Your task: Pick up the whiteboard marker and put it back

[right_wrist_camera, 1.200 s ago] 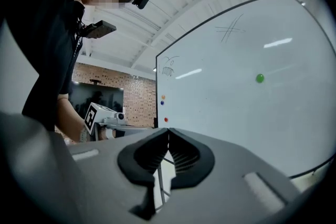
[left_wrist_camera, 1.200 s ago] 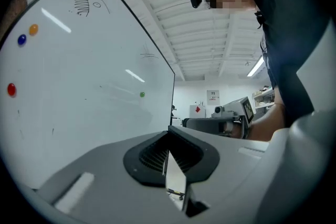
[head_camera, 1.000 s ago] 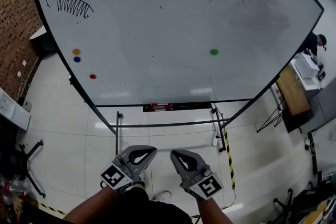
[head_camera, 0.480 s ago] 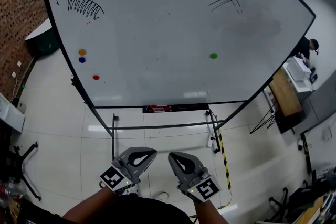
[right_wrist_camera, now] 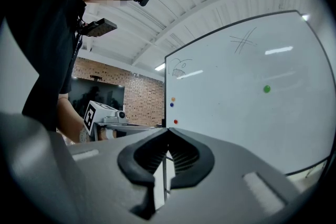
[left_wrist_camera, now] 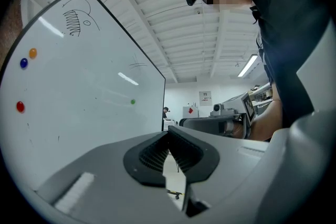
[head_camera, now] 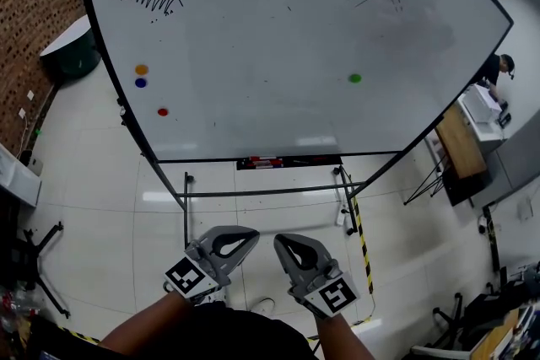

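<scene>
On the tray [head_camera: 327, 159], the markers [head_camera: 263, 163] are too small to count.

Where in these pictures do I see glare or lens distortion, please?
Head view: the whiteboard edges look bowed by the wide lens; pale lamp glare sits low on it. Left gripper view: black corners, lamp streaks mirrored on the whiteboard, the left tool bulging wide near the lens. Right gripper view: black corners, one bright streak on the whiteboard.

The whiteboard markers [head_camera: 268, 162], small red and dark sticks, lie flat and lengthwise in the black tray [head_camera: 329, 159] just below the frame's centre.
</scene>
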Tool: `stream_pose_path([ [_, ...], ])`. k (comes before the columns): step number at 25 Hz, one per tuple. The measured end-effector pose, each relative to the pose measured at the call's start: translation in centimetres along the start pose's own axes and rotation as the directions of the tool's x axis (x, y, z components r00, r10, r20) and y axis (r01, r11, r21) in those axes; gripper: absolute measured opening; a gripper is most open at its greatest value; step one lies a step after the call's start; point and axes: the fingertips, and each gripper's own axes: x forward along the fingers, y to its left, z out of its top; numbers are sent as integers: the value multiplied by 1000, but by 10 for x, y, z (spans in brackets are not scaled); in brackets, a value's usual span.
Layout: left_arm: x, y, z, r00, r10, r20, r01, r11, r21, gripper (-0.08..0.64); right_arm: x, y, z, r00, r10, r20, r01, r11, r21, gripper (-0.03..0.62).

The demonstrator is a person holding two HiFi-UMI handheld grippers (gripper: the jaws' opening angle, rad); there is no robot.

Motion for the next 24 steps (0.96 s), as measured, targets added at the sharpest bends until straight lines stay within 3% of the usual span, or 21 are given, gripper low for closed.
stream_pose_path([
  [24, 3, -5, -3, 1000, -17, -9, 17, 1000, 3, 2, -2, 2, 1, 1000, 10, -5, -10, 1000, -20, 2],
])
